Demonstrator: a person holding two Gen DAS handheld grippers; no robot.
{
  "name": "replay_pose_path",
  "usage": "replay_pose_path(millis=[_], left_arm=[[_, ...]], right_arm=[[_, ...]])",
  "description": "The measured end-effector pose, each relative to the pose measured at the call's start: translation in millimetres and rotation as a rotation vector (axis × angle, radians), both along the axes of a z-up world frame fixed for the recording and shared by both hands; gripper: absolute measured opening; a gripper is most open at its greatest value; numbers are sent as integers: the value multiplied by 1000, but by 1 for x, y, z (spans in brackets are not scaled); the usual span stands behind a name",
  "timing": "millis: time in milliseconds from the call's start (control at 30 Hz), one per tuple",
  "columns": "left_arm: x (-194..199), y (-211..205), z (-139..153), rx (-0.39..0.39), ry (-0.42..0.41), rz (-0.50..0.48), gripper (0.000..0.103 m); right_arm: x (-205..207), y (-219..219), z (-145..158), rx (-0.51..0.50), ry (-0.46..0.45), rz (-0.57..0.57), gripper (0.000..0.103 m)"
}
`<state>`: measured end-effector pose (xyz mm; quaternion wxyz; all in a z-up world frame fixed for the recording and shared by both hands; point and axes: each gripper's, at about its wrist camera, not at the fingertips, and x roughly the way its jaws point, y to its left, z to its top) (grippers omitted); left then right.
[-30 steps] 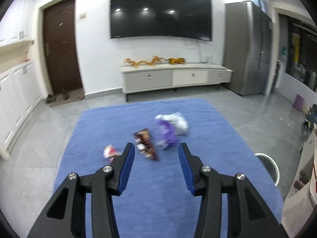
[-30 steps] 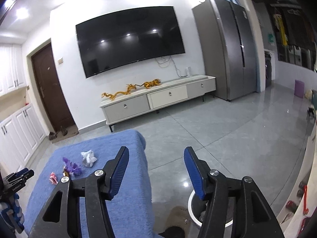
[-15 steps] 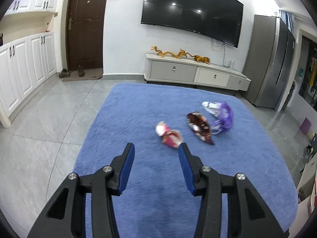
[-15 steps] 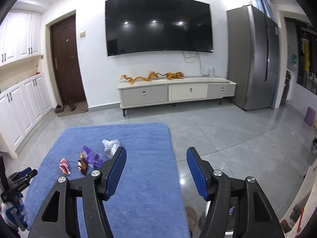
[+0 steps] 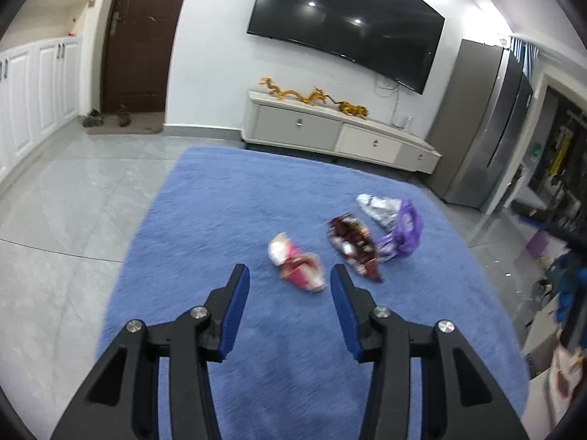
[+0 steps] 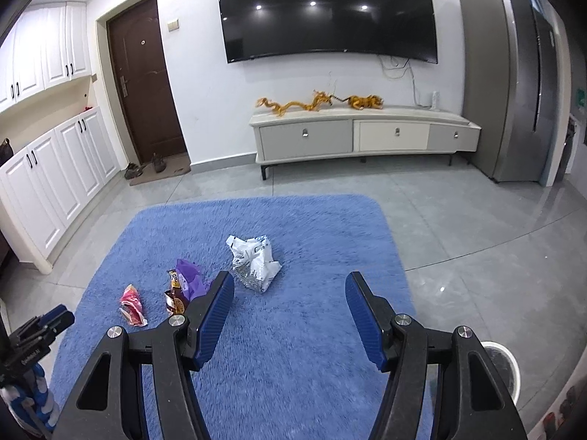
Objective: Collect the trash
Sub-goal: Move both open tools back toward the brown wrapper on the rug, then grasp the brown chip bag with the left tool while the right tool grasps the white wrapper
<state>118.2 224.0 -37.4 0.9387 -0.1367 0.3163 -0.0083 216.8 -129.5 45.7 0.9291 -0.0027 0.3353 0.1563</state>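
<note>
Showing open rug (image 6: 315, 227) ahead of both grippers: left gripper (image 5: 290, 284), part open and empty, just short of the pink wrapper (image 5: 297, 266); right gripper (image 6: 290, 293), wider and empty, near the white bag (image 6: 255, 260).

Both wrist views look steeply down along their tongs, sharing the blue rug (image 5: 227, 220) and television wall (image 6: 205, 73).

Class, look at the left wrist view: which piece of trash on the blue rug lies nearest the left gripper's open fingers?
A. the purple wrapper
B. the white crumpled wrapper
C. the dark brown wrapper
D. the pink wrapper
D: the pink wrapper lies just ahead of the left gripper, untouched, while the dark brown wrapper, purple wrapper and white crumpled wrapper sit farther off on the blue rug.
</note>
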Motion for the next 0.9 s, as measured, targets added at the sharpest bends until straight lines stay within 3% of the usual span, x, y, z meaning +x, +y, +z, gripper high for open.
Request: replay_pose_path(millis=[367, 567, 900], left_arm=[[93, -38, -7, -145, 91, 17, 44], [140, -57, -24, -161, 157, 35, 44], [167, -76, -59, -142, 222, 33, 44]], right_arm=[[59, -4, -36, 70, 54, 52, 61], [90, 5, -52, 115, 68, 114, 63], [127, 26, -91, 191, 125, 185, 64]])
